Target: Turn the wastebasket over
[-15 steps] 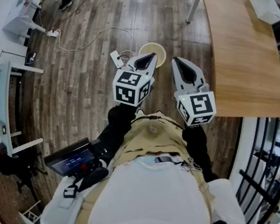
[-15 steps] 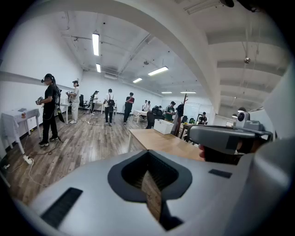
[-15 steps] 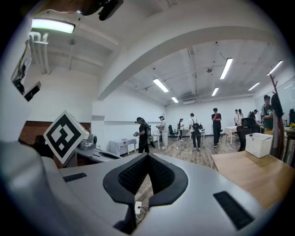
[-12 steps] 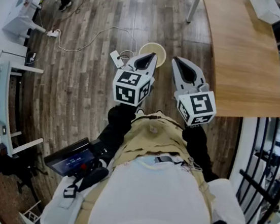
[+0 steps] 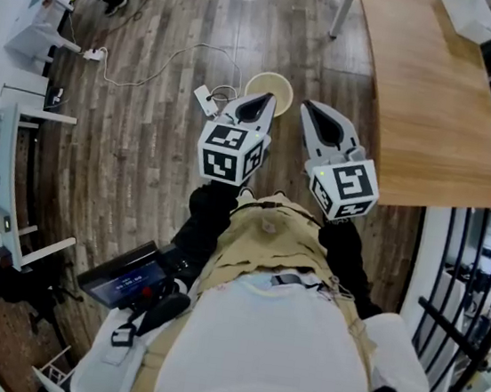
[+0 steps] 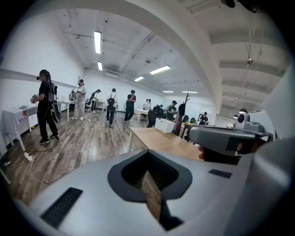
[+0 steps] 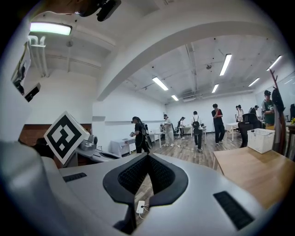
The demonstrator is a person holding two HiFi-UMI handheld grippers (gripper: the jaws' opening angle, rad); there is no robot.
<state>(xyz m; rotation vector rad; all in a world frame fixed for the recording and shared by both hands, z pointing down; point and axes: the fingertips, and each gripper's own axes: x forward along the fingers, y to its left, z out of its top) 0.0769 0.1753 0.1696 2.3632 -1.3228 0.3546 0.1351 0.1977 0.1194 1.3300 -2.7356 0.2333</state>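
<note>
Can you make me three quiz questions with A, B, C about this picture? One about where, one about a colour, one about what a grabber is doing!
1. Where is the wastebasket? A in a gripper; B on the floor; C on a chair.
2. What colour is it? A cream; B red; C blue.
3. The right gripper is: A holding the wastebasket; B wide open; C shut, empty.

Answers: B, it sits on the wood floor just past the left gripper. A, its round rim is cream. C, its jaws meet with nothing gripped.
</note>
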